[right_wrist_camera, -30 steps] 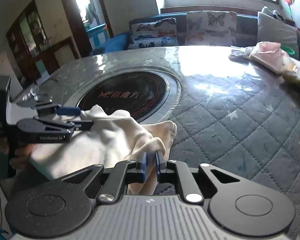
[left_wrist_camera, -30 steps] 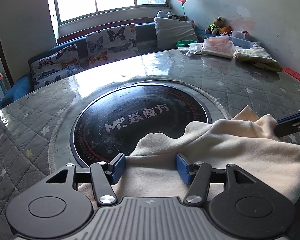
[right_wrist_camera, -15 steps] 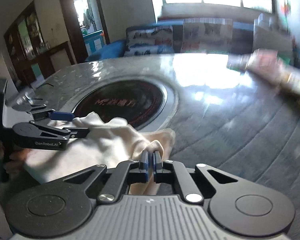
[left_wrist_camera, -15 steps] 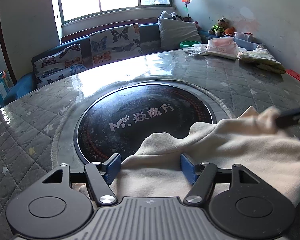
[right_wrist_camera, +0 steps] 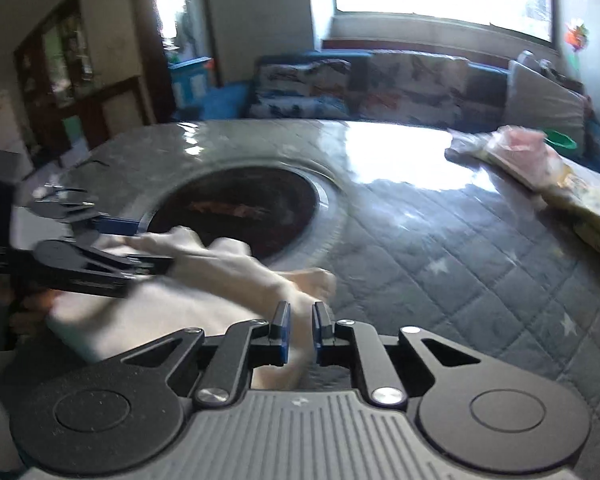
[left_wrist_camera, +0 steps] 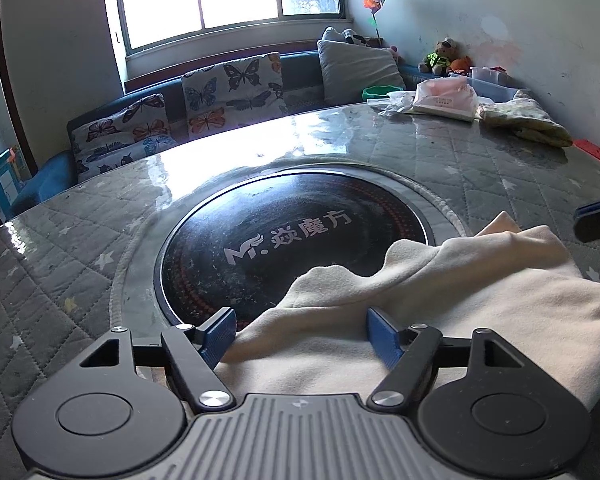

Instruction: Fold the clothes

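Note:
A cream garment point(left_wrist_camera: 440, 304) lies crumpled at the near edge of the round quilted table, partly over the black hotplate point(left_wrist_camera: 292, 236). My left gripper point(left_wrist_camera: 302, 330) is open, its blue pads wide apart over the garment's near edge. It also shows in the right wrist view point(right_wrist_camera: 112, 240), at the left above the cloth. My right gripper point(right_wrist_camera: 300, 322) has its jaws slightly apart, with a fold of the garment point(right_wrist_camera: 220, 280) between them; the view is blurred. One right fingertip point(left_wrist_camera: 596, 220) shows at the right edge of the left wrist view.
The grey quilted table cover point(left_wrist_camera: 480, 168) surrounds the hotplate. A pink bag point(left_wrist_camera: 444, 94) and a yellow folded cloth point(left_wrist_camera: 528, 124) lie at the far right. A sofa with butterfly cushions point(left_wrist_camera: 232, 92) stands behind the table.
My right gripper's jaws have parted slightly from their tight pinch on the garment, and it has swung right and away. The left gripper has stayed open over the cloth.

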`<state>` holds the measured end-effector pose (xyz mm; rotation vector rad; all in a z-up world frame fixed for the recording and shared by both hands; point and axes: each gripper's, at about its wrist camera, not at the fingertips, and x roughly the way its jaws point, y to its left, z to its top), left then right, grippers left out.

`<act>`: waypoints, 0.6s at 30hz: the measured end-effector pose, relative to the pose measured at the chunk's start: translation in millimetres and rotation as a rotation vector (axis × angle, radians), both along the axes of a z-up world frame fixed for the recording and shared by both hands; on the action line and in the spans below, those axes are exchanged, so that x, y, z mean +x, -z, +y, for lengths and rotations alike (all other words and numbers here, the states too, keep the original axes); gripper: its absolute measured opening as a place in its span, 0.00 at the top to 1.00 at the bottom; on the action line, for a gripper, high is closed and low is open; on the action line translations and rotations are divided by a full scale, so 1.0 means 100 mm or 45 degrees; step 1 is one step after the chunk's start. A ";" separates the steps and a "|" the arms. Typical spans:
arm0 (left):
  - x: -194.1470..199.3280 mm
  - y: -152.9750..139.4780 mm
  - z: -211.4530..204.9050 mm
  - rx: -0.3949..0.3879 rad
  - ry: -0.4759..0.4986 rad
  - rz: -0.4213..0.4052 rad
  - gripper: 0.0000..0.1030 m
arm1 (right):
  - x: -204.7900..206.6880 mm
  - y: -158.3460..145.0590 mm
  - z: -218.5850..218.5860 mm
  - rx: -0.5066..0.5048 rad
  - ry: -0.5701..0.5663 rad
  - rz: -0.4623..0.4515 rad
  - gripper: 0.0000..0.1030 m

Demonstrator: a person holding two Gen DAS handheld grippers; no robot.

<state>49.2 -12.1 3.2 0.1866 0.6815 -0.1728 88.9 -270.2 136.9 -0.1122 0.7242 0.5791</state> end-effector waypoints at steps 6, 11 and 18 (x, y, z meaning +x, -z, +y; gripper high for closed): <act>-0.25 -0.14 -0.01 -0.010 0.029 -0.050 0.27 | -0.28 0.02 0.17 -0.018 -0.200 0.011 0.90; -0.56 -0.21 0.05 -0.046 0.042 -0.059 0.27 | -0.27 0.23 0.18 -0.041 -0.191 0.068 0.90; -0.91 -0.25 0.23 -0.122 0.005 -0.044 0.29 | -0.25 0.08 0.24 -0.014 -0.203 0.041 0.87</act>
